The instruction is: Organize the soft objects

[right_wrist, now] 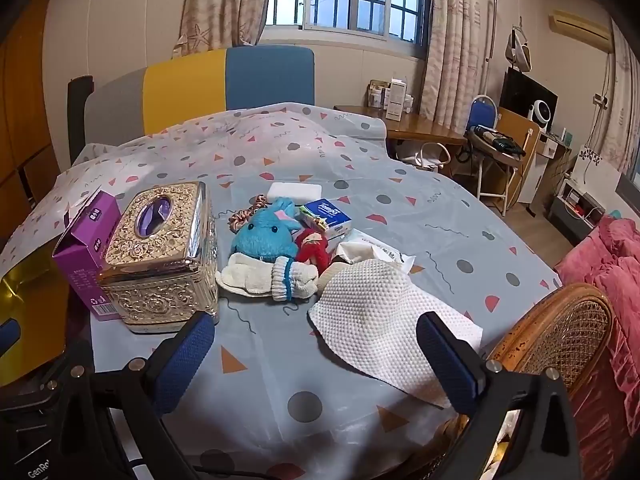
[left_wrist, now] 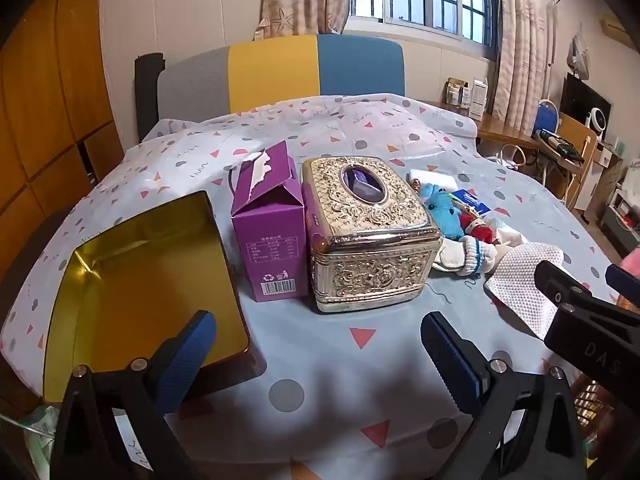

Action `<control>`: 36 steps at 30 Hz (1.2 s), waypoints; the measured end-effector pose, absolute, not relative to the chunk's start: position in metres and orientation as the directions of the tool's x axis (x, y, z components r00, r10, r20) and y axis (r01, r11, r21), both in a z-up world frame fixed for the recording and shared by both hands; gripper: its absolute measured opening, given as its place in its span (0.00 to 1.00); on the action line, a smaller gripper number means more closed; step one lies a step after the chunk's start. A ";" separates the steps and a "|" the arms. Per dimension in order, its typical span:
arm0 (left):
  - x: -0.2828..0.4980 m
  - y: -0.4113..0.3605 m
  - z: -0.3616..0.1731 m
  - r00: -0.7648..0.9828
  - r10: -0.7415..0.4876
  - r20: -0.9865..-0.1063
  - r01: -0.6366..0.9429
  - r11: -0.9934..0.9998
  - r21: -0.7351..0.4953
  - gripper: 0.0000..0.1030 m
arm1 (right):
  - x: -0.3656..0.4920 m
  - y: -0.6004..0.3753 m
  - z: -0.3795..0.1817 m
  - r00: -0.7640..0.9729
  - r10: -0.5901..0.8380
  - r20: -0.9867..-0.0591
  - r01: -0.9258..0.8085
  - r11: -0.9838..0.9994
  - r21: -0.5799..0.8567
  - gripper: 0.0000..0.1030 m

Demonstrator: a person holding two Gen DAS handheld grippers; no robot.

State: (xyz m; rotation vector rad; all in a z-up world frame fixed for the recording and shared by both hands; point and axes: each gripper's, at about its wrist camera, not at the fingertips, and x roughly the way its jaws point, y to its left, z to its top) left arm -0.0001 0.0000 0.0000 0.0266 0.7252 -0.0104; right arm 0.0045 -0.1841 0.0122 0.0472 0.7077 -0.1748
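Note:
A pile of soft things lies mid-table: a blue plush toy [right_wrist: 264, 236], a white sock with blue stripes [right_wrist: 276, 276], a red doll [right_wrist: 314, 246], a white textured cloth [right_wrist: 376, 312], a tissue pack [right_wrist: 326, 214], a white sponge [right_wrist: 294, 191] and a scrunchie [right_wrist: 244, 212]. The plush toy [left_wrist: 440, 206], the sock [left_wrist: 472, 256] and the cloth [left_wrist: 524, 280] also show in the left wrist view. My left gripper [left_wrist: 320, 356] is open and empty, above the table in front of the gold box. My right gripper [right_wrist: 316, 356] is open and empty, just in front of the cloth.
An open yellow-lined tin [left_wrist: 132, 280] stands at the left. A purple carton [left_wrist: 268, 220] and an ornate gold tissue box [left_wrist: 368, 228] stand beside it. A wicker chair [right_wrist: 560, 336] is at the table's right edge. A padded chair [right_wrist: 228, 84] is behind the table.

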 end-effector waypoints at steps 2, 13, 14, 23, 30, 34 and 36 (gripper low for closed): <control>-0.001 0.000 0.000 0.749 0.003 -0.663 0.017 1.000 0.024 1.00 | 0.005 -0.185 0.012 0.748 -0.146 -0.648 0.175 0.984 -0.019 1.00; -0.002 -0.002 -0.002 0.745 -0.004 -0.667 0.023 1.000 0.020 1.00 | 0.004 -0.185 0.012 0.746 -0.147 -0.649 0.174 0.984 -0.023 1.00; -0.003 -0.002 -0.002 0.746 -0.003 -0.666 0.023 1.000 0.021 1.00 | 0.004 -0.185 0.012 0.746 -0.148 -0.649 0.175 0.984 -0.024 1.00; -0.004 -0.004 0.000 0.743 -0.006 -0.670 0.032 0.999 0.026 1.00 | 0.003 -0.190 0.015 0.749 -0.158 -0.643 0.187 0.982 -0.023 1.00; -0.004 -0.006 -0.001 0.744 0.001 -0.668 0.034 0.999 0.040 1.00 | 0.003 -0.192 0.015 0.749 -0.161 -0.642 0.191 0.981 -0.023 1.00; -0.004 -0.006 -0.002 0.736 -0.015 -0.677 0.038 0.999 0.020 1.00 | 0.003 -0.194 0.015 0.749 -0.162 -0.642 0.195 0.981 -0.021 1.00; -0.004 -0.007 -0.002 0.738 -0.010 -0.674 0.040 0.999 0.029 1.00 | 0.003 -0.195 0.015 0.749 -0.164 -0.642 0.197 0.980 -0.020 1.00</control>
